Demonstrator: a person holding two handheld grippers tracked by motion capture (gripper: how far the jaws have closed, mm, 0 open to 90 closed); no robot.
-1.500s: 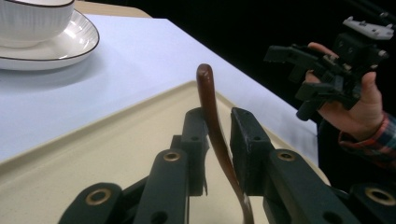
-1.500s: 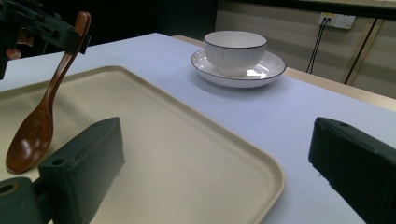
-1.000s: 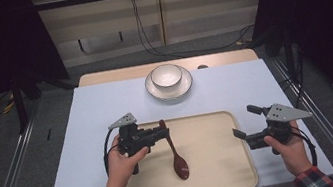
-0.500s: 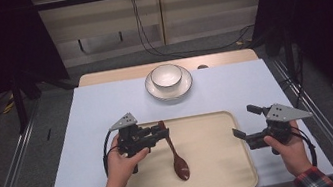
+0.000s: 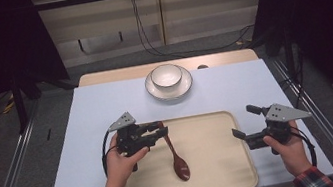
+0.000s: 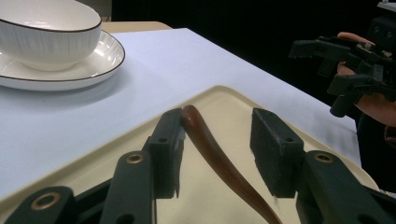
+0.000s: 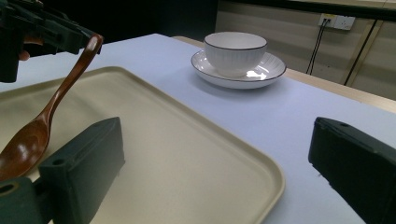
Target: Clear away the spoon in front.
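A brown wooden spoon (image 5: 179, 161) lies with its bowl on the beige tray (image 5: 214, 151) and its handle raised. The handle tip stands between the jaws of my left gripper (image 5: 159, 129), leaning on one pad (image 6: 168, 135) and apart from the other. These jaws have just been opening, and the gripper is open. In the left gripper view the spoon (image 6: 212, 151) runs down between the jaws. My right gripper (image 5: 243, 121) is open and empty over the tray's right edge. From the right gripper view the spoon (image 7: 51, 107) slants up to the left gripper (image 7: 70, 35).
A white bowl (image 5: 167, 75) sits on a white saucer (image 5: 183, 88) at the far middle of the pale blue table cover (image 5: 85, 136). The tray's rim (image 7: 261, 186) lies just under the right gripper. Dark floor and metal rails flank the table.
The left gripper's jaws have spread apart around the spoon handle. Both hands and the spoon stay where they were.
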